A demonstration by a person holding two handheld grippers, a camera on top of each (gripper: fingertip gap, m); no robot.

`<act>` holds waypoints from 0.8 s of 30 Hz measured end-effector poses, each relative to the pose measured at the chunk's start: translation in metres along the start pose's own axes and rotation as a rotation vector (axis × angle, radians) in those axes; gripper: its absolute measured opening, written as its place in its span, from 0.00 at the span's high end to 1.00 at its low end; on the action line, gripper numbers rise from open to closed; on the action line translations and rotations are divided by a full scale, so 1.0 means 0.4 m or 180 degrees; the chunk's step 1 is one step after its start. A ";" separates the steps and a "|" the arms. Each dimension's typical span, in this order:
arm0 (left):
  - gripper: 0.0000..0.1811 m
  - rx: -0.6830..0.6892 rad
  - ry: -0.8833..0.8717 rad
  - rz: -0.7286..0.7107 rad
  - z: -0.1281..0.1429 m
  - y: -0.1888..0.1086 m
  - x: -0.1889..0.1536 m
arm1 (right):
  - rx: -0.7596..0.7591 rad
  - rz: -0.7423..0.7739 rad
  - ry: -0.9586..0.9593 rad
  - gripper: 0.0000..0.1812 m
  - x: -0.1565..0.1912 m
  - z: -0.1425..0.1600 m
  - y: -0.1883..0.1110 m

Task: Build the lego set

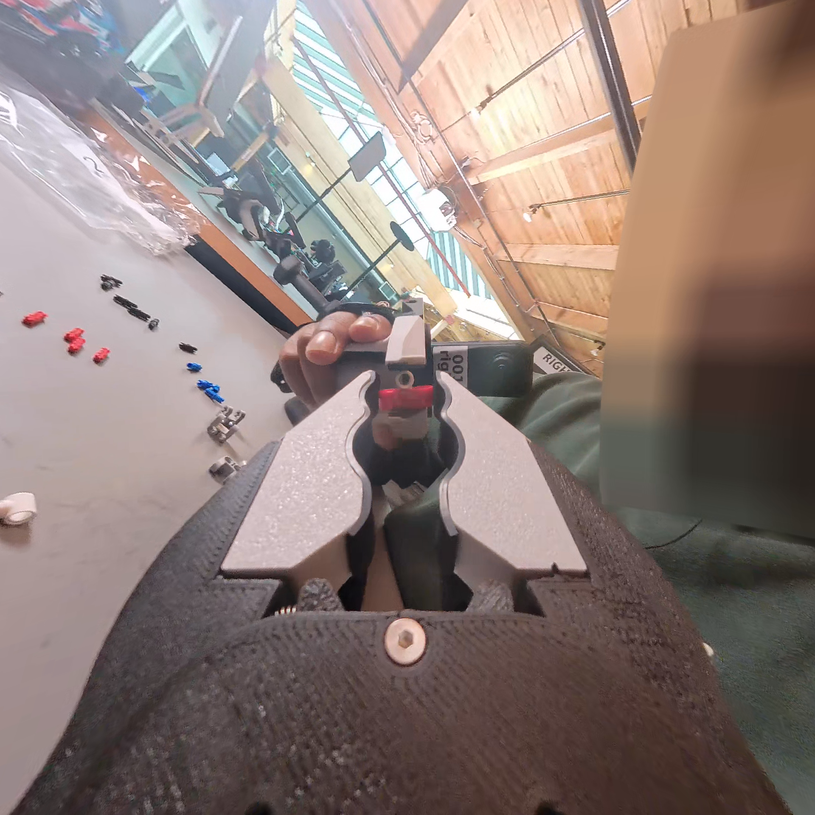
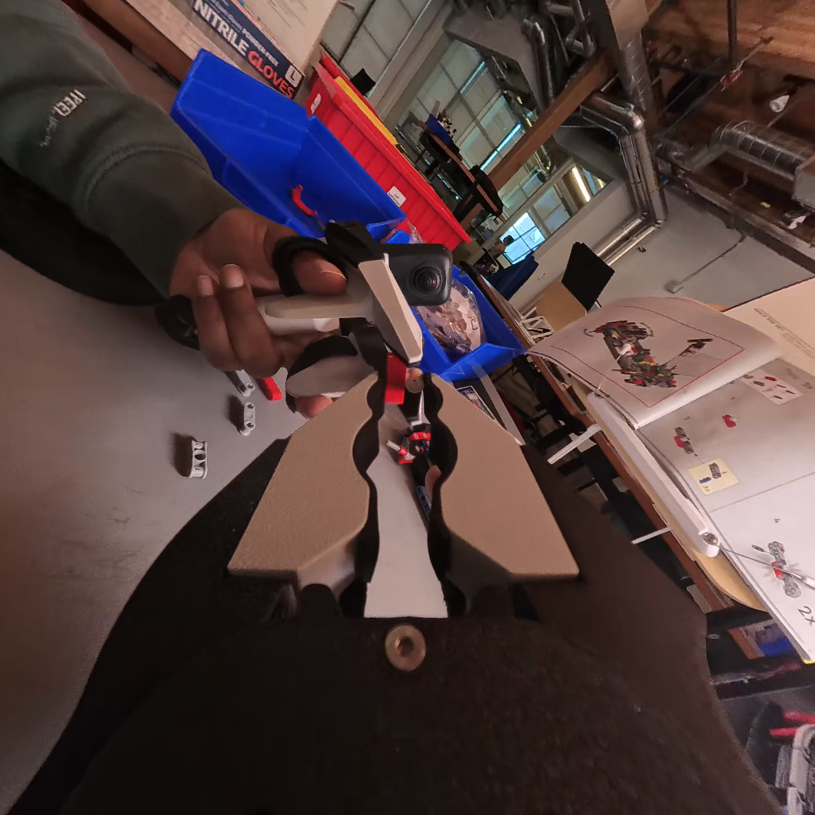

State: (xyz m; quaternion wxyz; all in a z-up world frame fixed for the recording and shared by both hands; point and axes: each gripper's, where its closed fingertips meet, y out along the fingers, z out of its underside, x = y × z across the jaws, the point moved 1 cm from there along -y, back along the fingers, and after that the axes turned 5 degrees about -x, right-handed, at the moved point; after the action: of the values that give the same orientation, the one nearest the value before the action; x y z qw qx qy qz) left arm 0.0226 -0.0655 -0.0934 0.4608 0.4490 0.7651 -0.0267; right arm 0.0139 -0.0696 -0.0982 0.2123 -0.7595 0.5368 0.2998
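Observation:
My left gripper (image 1: 406,380) is shut on a small red lego piece (image 1: 405,397), which spans the gap between its fingertips. It also shows in the right wrist view, where the red piece (image 2: 394,379) stands upright below the left gripper's grey finger (image 2: 390,304). My right gripper (image 2: 403,380) faces it tip to tip, jaws narrowly apart. It pinches a small tan pin (image 2: 414,384) right beside the red piece. The pin (image 1: 405,378) shows end-on just above the red piece. Both grippers are held in the air above the grey table (image 1: 88,441).
Loose red pieces (image 1: 75,339), blue pins (image 1: 209,388), black pins (image 1: 132,306) and grey connectors (image 1: 225,425) lie on the table by a clear plastic bag (image 1: 110,185). A small sub-assembly (image 2: 414,441), blue bin (image 2: 273,150), red bin (image 2: 379,145) and open instruction booklet (image 2: 661,353) are nearby. Both grippers' tips are close together, under 4 cm apart.

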 end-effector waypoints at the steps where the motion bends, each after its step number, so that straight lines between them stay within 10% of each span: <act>1: 0.88 -0.0011 -0.0044 0.0032 0.000 0.001 -0.001 | -0.0003 -0.0014 0.0031 0.92 0.000 -0.001 -0.001; 17: 0.88 0.0114 -0.0022 0.0072 0.014 0.000 0.000 | 0.0073 -0.0092 0.0244 0.92 -0.005 0.000 -0.008; 24: 0.88 0.0644 0.1395 -0.0740 0.028 -0.011 0.035 | 0.0157 -0.0480 0.0462 0.88 0.020 0.031 -0.026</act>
State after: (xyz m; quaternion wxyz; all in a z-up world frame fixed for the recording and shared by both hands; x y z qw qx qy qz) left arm 0.0246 -0.0641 -0.1115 0.2309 0.3969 0.8864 -0.0579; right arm 0.0227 -0.0636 -0.1128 0.2134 -0.8120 0.4993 0.2139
